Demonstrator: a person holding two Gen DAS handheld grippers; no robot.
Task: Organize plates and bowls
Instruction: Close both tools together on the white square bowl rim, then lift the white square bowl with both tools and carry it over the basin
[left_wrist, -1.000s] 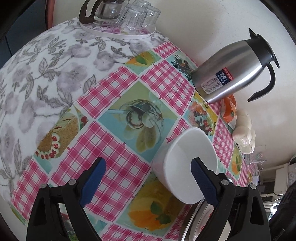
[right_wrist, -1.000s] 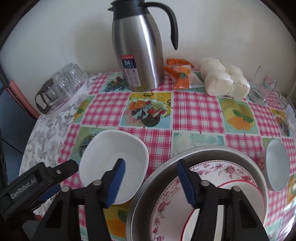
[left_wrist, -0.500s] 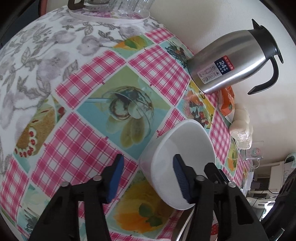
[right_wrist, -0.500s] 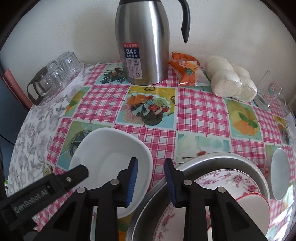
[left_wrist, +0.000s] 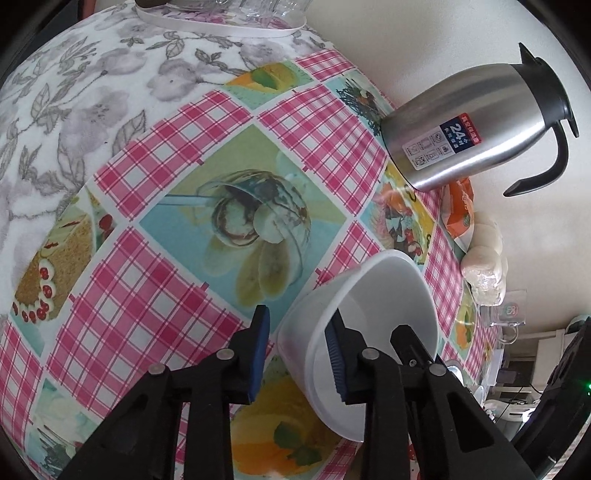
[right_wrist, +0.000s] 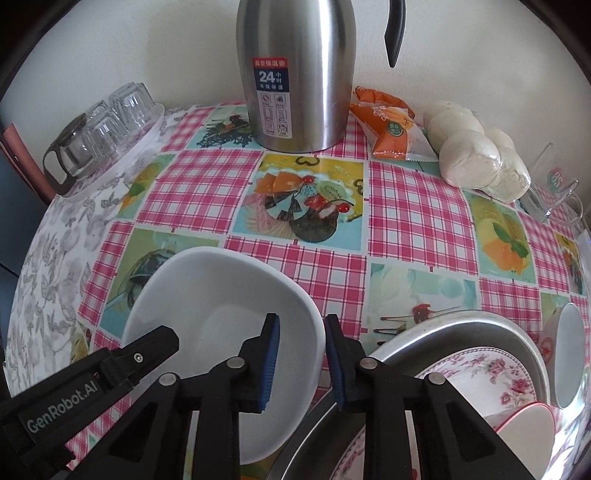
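A white squarish bowl (left_wrist: 373, 295) (right_wrist: 221, 306) sits on the patterned tablecloth. My left gripper (left_wrist: 297, 349) is shut on its near rim, one pad outside and one inside. My right gripper (right_wrist: 301, 363) is shut on the bowl's right rim the same way. The left gripper's body (right_wrist: 96, 373) shows at the bowl's left side in the right wrist view. To the right, a metal basin (right_wrist: 436, 332) holds a floral plate (right_wrist: 491, 373) and a red-rimmed dish (right_wrist: 524, 424).
A steel thermos jug (right_wrist: 299, 74) (left_wrist: 476, 129) stands at the back. A tray of upturned glasses (right_wrist: 99, 136), an orange snack packet (right_wrist: 391, 129), bagged buns (right_wrist: 480, 158), a glass mug (right_wrist: 554, 192) and a small white bowl (right_wrist: 569, 350) surround the area.
Both grippers moved forward and closed from wide open onto the white bowl's rim, left on one side and right on the other. The bowl looks slightly tilted now.
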